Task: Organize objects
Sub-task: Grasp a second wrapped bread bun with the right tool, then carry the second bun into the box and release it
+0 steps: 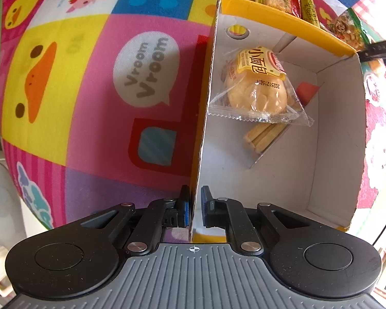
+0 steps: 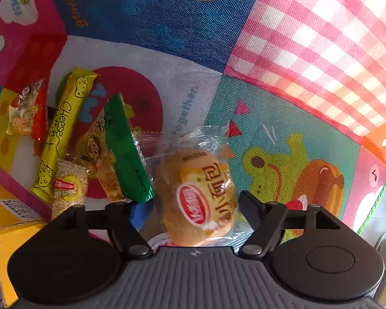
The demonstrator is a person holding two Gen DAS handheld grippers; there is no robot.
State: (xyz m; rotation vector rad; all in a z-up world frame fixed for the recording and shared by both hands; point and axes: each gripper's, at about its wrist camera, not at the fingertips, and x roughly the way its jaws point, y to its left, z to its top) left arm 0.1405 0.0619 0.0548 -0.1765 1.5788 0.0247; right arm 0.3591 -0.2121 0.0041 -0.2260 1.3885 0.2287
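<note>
In the left wrist view my left gripper [image 1: 195, 207] is shut on the near left wall of a yellow cardboard box [image 1: 334, 139] with a white inside. A wrapped bread bun [image 1: 257, 87] and a pack of wafer sticks [image 1: 263, 135] lie in the box. In the right wrist view my right gripper [image 2: 193, 206] straddles a second wrapped bread bun [image 2: 200, 198] that lies on the mat; its fingers stand wide at both sides of the bun.
A colourful cartoon play mat [image 1: 77, 77] covers the surface. Left of the right gripper lie several snacks: a red pack [image 2: 29, 110], a yellow Cheese stick [image 2: 61, 128], a green pack [image 2: 118, 152] and a rice bar [image 2: 69, 188]. The box corner [image 2: 10, 221] shows at bottom left.
</note>
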